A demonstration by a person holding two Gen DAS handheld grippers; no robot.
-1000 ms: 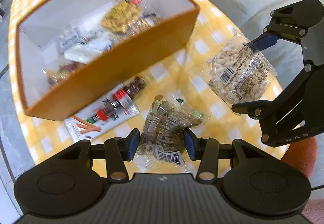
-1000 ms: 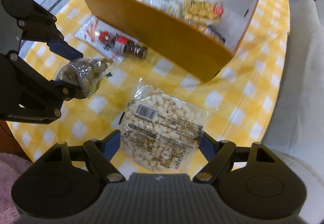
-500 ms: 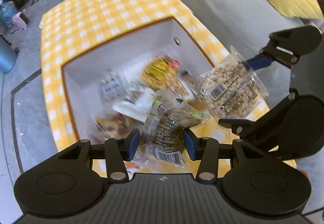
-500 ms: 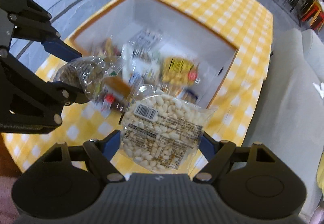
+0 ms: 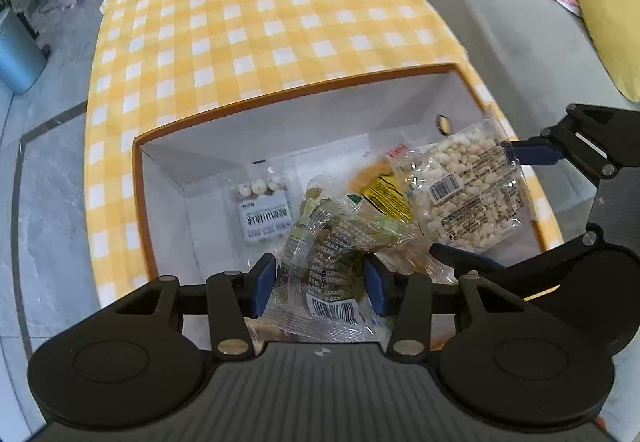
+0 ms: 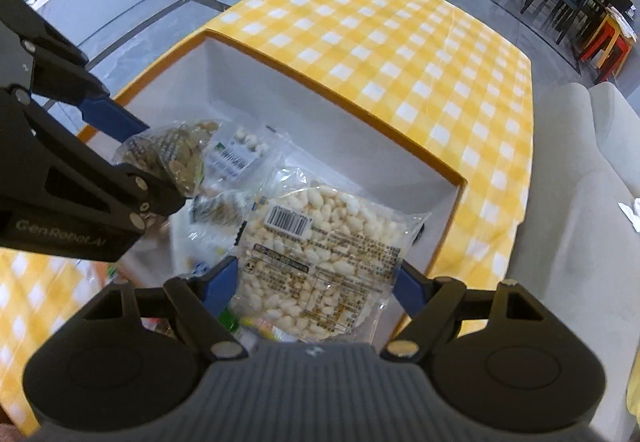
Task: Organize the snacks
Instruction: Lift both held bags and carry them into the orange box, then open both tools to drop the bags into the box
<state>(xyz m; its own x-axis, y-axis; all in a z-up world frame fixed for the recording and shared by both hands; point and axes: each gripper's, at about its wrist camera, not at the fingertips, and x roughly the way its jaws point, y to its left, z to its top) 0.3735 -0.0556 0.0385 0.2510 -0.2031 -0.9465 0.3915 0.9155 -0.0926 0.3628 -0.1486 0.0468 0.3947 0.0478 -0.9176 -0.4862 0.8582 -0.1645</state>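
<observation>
My left gripper is shut on a clear bag of greenish-brown snacks, held over the orange box with white inside. My right gripper is shut on a clear bag of white puffed kernels, also held over the box. In the left wrist view the white bag and the right gripper hang at the right. In the right wrist view the green bag and the left gripper are at the left. Several snack packs lie in the box, among them a small white-ball pack and a yellow pack.
The box stands on a table with a yellow checked cloth. A grey sofa with a yellow cushion lies to the right. A blue bin stands on the floor at the left.
Both grippers lifted their bags off the table and carried them up and forward over the box. The view went from the box's near wall to looking down into it.
</observation>
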